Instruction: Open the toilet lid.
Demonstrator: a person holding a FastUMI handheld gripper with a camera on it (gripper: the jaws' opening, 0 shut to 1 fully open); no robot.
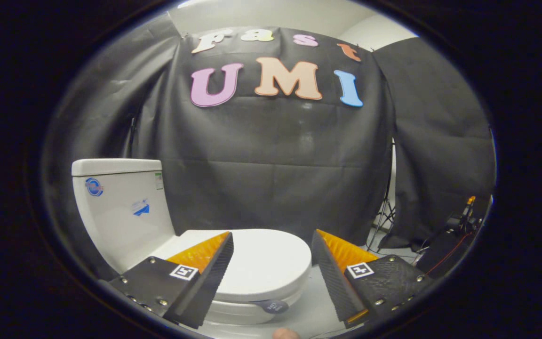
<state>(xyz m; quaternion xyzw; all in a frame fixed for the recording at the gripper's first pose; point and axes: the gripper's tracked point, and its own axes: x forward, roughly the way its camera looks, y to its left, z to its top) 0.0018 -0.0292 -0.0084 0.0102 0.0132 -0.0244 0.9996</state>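
A white toilet stands just ahead of my fingers, seen from its side. Its lid (264,261) lies flat and closed on the seat, with the rounded front end toward the right finger. The white tank (120,207) rises behind the left finger, carrying blue stickers. My gripper (272,242) is open and hovers just above the lid, its two black fingers with orange backs spread wide and nothing between them. The left finger (214,268) overlaps the lid's near edge; the right finger (330,270) sits past the lid's front end.
Black cloth walls close the booth behind and to the right of the toilet. A tripod leg (383,216) and dark equipment with cables (459,226) stand on the floor at the right. A small dark tag (273,307) sits on the bowl's side below the seat.
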